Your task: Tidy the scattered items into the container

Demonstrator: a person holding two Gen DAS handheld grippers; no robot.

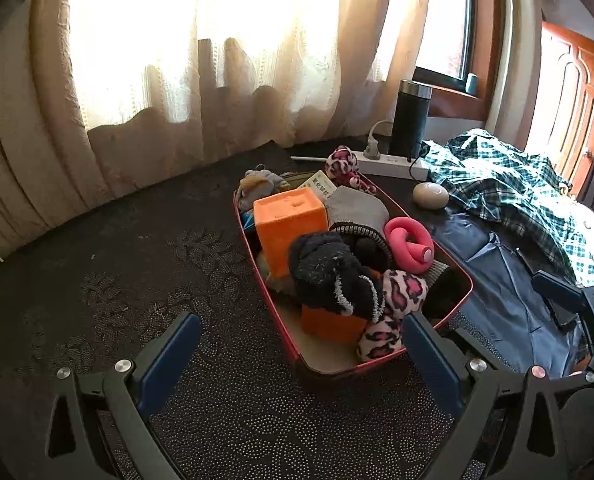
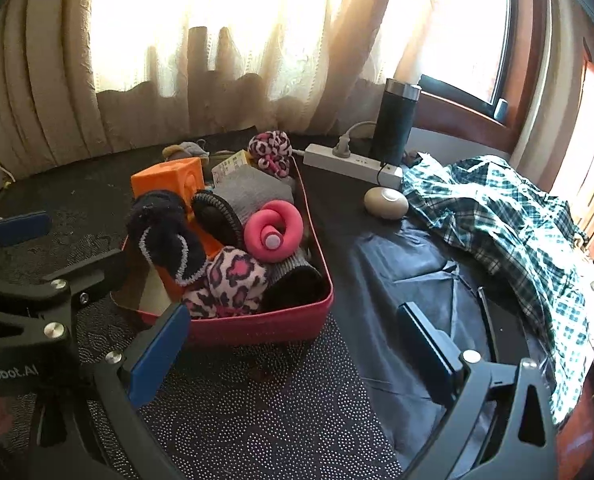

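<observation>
The red container (image 1: 463,280), a long shallow tray, sits on the dark dotted tablecloth (image 1: 109,272), heaped full: two orange foam blocks (image 1: 289,224), two pink leopard-print fuzzy socks (image 1: 401,296), one black fluffy sock (image 1: 329,276), one pink rubbery coiled ring (image 1: 411,244). Left gripper (image 1: 301,354) and right gripper (image 2: 293,350) both hang spread apart, holding nothing, near the tray's near end.

We see a red container (image 2: 297,320), orange block (image 1: 289,216), pink-and-black leopard sock (image 2: 233,276), green-and-white plaid shirt (image 2: 517,216).
</observation>
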